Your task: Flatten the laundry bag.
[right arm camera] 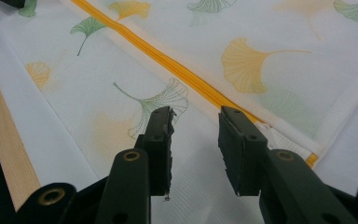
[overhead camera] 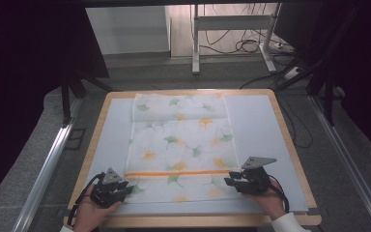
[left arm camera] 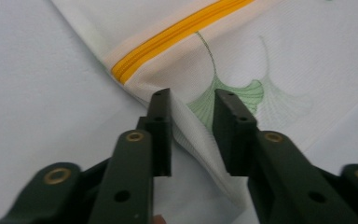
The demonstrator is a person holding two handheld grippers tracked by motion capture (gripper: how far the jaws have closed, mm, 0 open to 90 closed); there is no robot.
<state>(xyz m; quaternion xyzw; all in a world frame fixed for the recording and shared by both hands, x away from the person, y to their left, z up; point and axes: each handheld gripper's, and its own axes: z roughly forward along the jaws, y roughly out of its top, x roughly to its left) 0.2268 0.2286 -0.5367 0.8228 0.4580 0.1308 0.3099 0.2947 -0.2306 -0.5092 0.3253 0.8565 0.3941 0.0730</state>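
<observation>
Lying flat on the surface (overhead camera: 251,121), the cloth (overhead camera: 181,145) has its far end folded over. The left tongs (overhead camera: 124,185) and right tongs (overhead camera: 232,180) sit at its near corners, both apart, ready to pinch an edge each and lift evenly

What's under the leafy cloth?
The leafy cloth lies on a pale mat over a wooden table. Whatever sits directly beneath the cloth is covered, so it cannot be seen.
</observation>
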